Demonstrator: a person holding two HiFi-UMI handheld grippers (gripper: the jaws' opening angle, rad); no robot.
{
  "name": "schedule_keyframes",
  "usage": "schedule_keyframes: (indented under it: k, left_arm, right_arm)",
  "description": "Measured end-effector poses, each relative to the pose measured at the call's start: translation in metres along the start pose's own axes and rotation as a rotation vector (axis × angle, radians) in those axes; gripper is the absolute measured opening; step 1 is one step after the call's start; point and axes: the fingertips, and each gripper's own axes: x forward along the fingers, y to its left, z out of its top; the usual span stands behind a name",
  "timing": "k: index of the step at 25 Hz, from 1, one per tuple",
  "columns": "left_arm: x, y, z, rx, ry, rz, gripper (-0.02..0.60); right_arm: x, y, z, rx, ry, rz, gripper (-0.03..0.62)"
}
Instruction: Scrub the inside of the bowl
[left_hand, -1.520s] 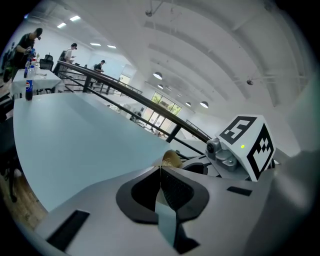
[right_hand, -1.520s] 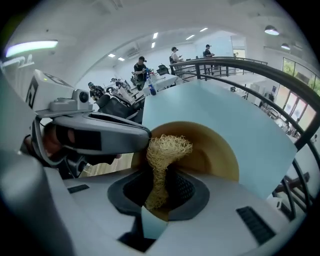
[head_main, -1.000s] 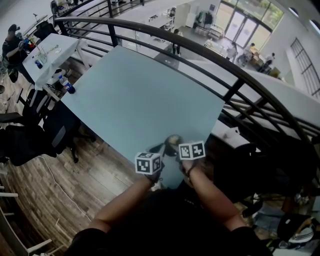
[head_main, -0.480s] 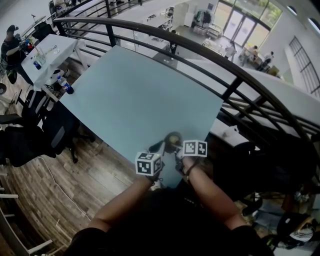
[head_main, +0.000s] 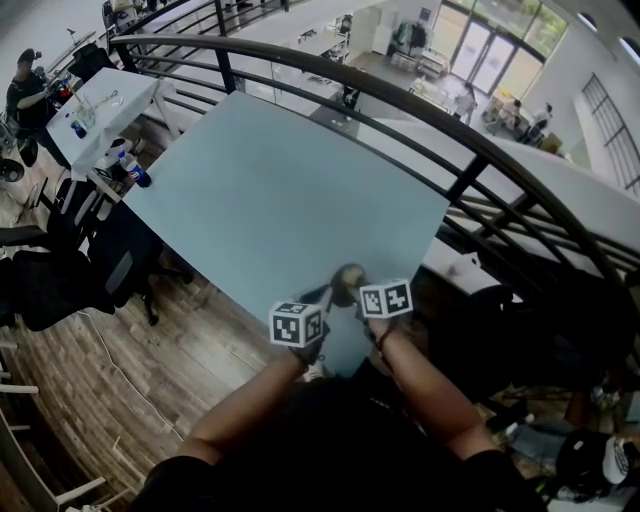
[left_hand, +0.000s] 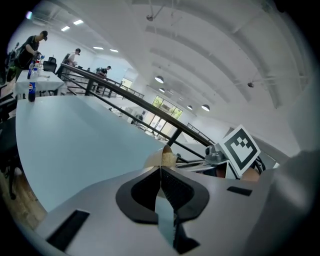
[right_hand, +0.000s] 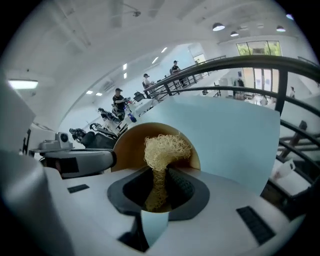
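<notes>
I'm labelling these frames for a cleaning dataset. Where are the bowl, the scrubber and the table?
bowl (right_hand: 131, 145): right gripper view, on its tan inner wall.
scrubber (right_hand: 166, 146): right gripper view, on its frizzy pale head.
table (right_hand: 235, 135): right gripper view, on its bare blue top.

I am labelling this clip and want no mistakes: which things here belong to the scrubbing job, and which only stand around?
Part of the job:
- bowl, gripped at its rim by the left hand-held gripper
- scrubber, pinched in the right hand-held gripper, against the bowl's inside

Only standing around:
- light blue table
- bottle on the far table
- black chair
- railing
</notes>
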Motion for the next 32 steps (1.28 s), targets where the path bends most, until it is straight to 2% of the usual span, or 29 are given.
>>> schedule_keyframes:
  k: [5, 10, 16, 21, 26, 32]
  left_arm:
    - [0.006, -0.007, -0.002, -0.001, 0.025, -0.019, 0.003]
    - [0.009, -0.005, -0.001, -0.010, 0.022, -0.010, 0.003]
    - [0.013, 0.000, -0.011, -0.062, 0.032, -0.001, 0.002]
    - [0.019, -0.022, -0.008, -0.044, 0.040, -0.047, 0.003]
    - [0.026, -0.023, -0.006, -0.068, 0.043, -0.057, 0.002]
    - [0.037, -0.012, -0.006, -0.092, 0.047, -0.023, 0.002]
  right_arm:
    - [0.002, 0.012, -0.001, -0.145, 0.045, 0.008, 0.077]
    - [0.006, 0.027, -0.020, -0.199, 0.144, 0.078, 0.075]
    - [-0.003, -0.004, -0.028, -0.206, 0.192, -0.012, 0.075]
    - [-0.009, -0.015, -0.018, -0.221, 0.175, -0.044, 0.075]
    - [-0.003, 0.001, -0.012, -0.224, 0.158, 0.054, 0.075]
    - [0.004, 0.003, -0.030, -0.256, 0.248, 0.120, 0.075]
